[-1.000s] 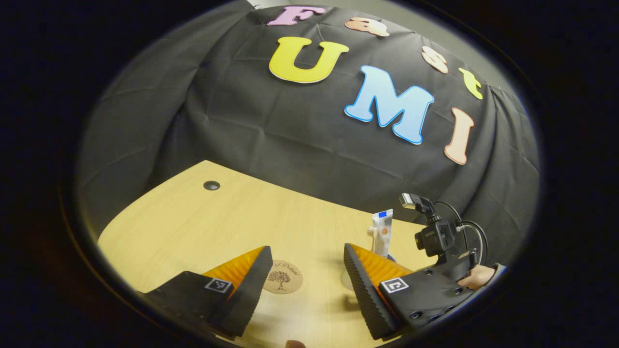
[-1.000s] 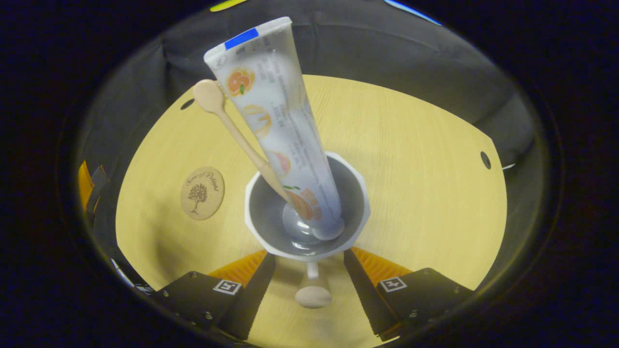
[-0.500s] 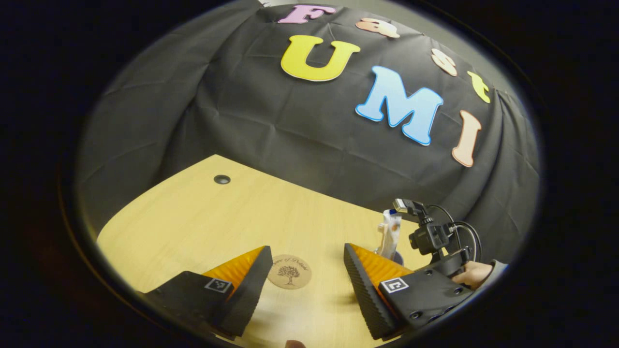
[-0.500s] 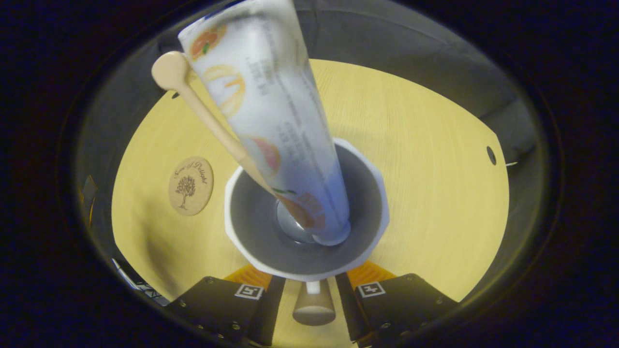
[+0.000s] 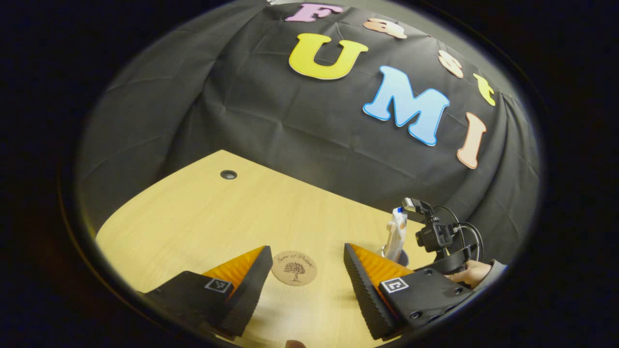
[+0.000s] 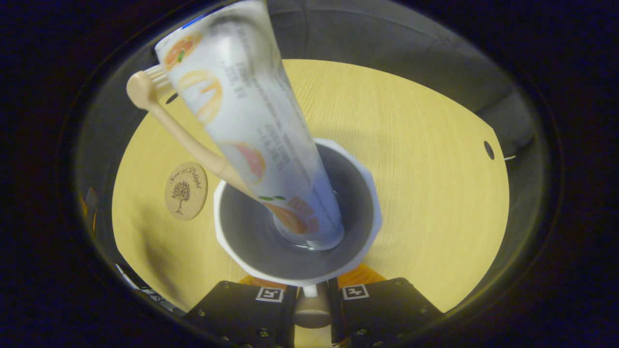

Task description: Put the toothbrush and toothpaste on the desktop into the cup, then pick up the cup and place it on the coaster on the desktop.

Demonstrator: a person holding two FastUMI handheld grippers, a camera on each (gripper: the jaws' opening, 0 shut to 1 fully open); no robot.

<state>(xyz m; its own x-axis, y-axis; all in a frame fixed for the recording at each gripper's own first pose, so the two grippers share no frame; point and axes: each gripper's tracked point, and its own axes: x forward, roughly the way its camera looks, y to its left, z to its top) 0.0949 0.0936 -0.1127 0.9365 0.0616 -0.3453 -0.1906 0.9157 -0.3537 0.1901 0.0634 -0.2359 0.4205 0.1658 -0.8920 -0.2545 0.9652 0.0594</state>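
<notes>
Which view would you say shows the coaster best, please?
The left gripper view: the coaster lies flat on the desk, unobstructed, between the open left tongs. The right gripper view shows it smaller, off beside the cup.

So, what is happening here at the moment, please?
A person is working with two handheld grippers on a wooden desk. The toothpaste and the toothbrush already stand inside the cup. The right gripper has its fingers closed on the cup's handle. The coaster lies bare on the desk, to the cup's left in the right gripper view. The left gripper is open above the desk near the coaster and holds nothing.
</notes>
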